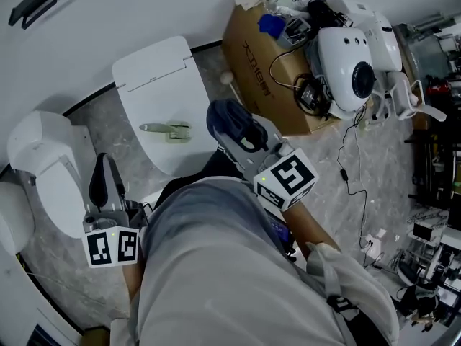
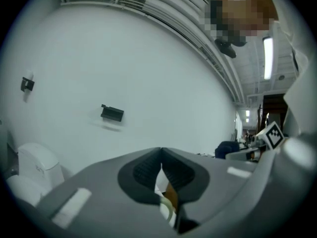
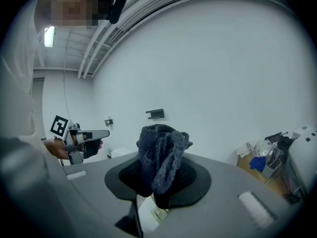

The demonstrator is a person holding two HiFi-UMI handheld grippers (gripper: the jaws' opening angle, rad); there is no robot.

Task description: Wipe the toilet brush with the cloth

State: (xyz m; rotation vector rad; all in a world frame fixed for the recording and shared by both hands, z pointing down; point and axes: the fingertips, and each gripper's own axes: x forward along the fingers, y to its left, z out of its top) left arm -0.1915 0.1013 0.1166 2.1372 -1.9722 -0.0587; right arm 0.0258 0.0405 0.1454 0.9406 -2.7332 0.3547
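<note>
A pale green toilet brush [image 1: 167,130] lies flat on the closed white toilet lid [image 1: 155,85]. My right gripper [image 1: 238,130] hovers just right of the brush, shut on a bunched dark blue cloth [image 1: 225,117]. In the right gripper view the cloth [image 3: 161,157] stands up out of the closed jaws. My left gripper [image 1: 106,182] is held lower left, over the gap beside the toilet, apart from the brush. Its black jaws [image 2: 161,155] meet with nothing between them and point up at the white wall.
A second white toilet-like fixture [image 1: 43,168] stands at the left. At the back right, an open cardboard box [image 1: 256,56] holds clutter, with a white device [image 1: 353,60] and cables on the grey marbled floor [image 1: 374,171]. My torso fills the lower middle.
</note>
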